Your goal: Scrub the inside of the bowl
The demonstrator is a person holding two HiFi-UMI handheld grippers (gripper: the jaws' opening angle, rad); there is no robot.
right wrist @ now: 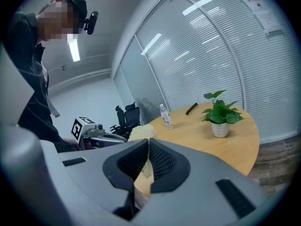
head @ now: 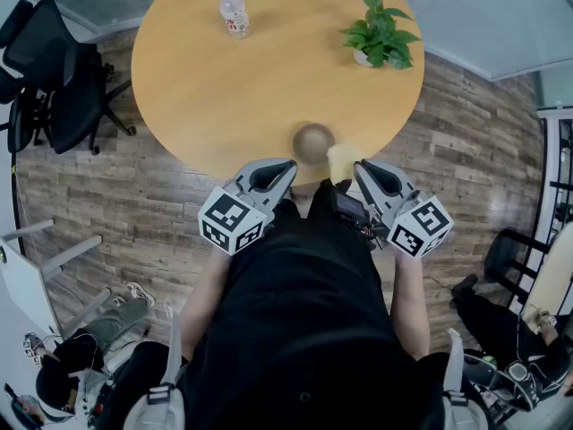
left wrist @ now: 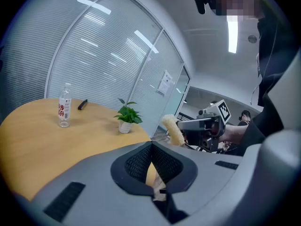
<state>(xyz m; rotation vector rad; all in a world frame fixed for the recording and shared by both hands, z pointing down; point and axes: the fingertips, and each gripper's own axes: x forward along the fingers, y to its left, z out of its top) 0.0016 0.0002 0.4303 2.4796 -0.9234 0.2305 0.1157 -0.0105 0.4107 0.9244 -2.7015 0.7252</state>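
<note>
Right gripper view shows the right gripper (right wrist: 146,141) with its two jaws pressed onto a fluffy yellow sponge (right wrist: 141,132), and the soft end of the sponge sticks out past the tips. Left gripper view shows the left gripper (left wrist: 151,145) with its tips pressed together and nothing held between them. From there you can also see the right gripper (left wrist: 202,128) across the way, with the sponge (left wrist: 173,128) at its front. In the head view, both grippers are low, close to the person's body, at the near edge of the round table (head: 206,88). The left gripper (head: 285,168) is on one side and the right gripper (head: 363,170) is on the other. The bowl (head: 313,141) sits on the table right at that near edge, between the two grippers and a little past them. The sponge (head: 342,161) is just beside the bowl on its right, not inside it, and I cannot tell if it touches the rim. So the scrubbing looks like it has not begun, and this is the getting-ready step. I think the next move is to lift the sponge over the rim, put it down inside the bowl and rub it round and round. The bowl is near the edge and could slide, so the left gripper may need to open and hold the rim to keep it in place. Farther out, a water bottle (head: 234,12) stands near the far edge, and a small green plant (head: 378,38) stands toward the far right edge, well apart from the bowl.
</note>
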